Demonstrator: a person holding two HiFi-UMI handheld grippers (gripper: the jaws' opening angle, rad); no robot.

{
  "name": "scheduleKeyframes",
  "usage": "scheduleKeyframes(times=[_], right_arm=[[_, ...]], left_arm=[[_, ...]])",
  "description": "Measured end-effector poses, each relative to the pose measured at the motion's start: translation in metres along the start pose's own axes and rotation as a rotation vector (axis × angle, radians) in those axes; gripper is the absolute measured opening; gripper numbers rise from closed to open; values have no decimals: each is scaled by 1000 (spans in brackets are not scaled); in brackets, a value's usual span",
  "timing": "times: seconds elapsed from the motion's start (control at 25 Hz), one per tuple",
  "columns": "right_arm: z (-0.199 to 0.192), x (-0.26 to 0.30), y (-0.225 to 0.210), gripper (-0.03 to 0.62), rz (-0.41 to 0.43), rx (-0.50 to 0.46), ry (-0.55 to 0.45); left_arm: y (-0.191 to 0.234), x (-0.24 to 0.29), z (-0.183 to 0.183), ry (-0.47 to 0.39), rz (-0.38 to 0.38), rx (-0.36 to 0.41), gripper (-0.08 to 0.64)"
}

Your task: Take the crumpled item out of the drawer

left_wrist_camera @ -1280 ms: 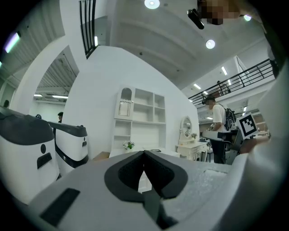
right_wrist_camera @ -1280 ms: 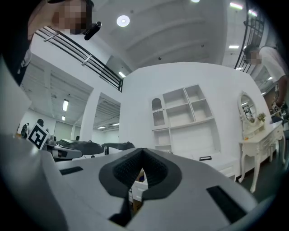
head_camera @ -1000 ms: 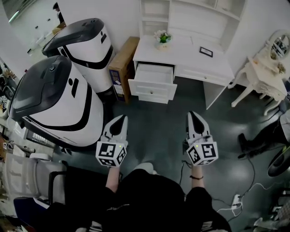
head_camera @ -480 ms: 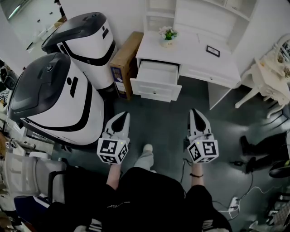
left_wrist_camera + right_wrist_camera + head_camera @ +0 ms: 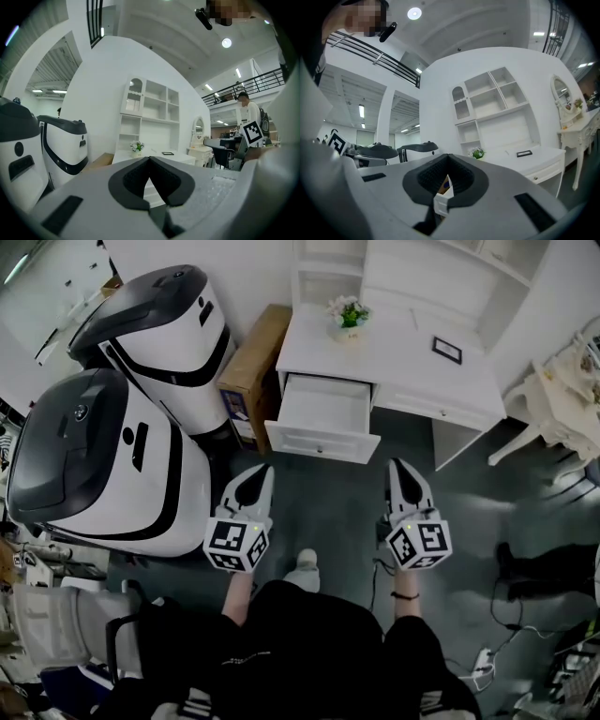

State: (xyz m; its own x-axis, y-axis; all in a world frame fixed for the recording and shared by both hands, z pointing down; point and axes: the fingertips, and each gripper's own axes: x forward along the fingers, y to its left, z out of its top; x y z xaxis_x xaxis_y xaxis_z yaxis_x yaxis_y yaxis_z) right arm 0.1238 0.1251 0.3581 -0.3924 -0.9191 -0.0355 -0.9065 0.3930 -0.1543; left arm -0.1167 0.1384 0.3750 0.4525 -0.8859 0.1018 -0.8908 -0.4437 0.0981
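A step closer: the open drawer [image 5: 323,418] now lies nearer the left claw [image 5: 263,470] and right claw [image 5: 397,466].

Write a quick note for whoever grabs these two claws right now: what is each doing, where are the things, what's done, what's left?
The left claw is shut and empty; so is the right claw.
The drawer stands open under the white desk, ahead of both claws; neither touches it.
The crumpled item can't be seen from here.
Done: drawer open. Left: step closer, find the item, open a claw, grip it, lift it out.
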Motion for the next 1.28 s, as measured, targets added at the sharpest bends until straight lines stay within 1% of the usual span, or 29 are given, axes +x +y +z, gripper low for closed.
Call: scheduleKeyframes(times=[0.24, 0.4, 0.76, 0.96, 1.28], right_arm=[[-7, 35, -10, -8, -8, -12, 24], [-10, 44, -21, -8, -39, -23, 23], [-21, 77, -48, -8, -44, 5, 55], [-33, 122, -67, -8, -11, 24, 88], [-52, 209, -105, -8, 78, 48, 171]], left_arm=[[22, 40, -2, 11, -31, -14, -2], [28, 61, -6, 15, -45, -30, -3], [35, 100, -17, 52, -56, -54, -2], [53, 138, -25, 78, -26, -73, -3], [76, 216, -50, 143, 28, -154, -2]])
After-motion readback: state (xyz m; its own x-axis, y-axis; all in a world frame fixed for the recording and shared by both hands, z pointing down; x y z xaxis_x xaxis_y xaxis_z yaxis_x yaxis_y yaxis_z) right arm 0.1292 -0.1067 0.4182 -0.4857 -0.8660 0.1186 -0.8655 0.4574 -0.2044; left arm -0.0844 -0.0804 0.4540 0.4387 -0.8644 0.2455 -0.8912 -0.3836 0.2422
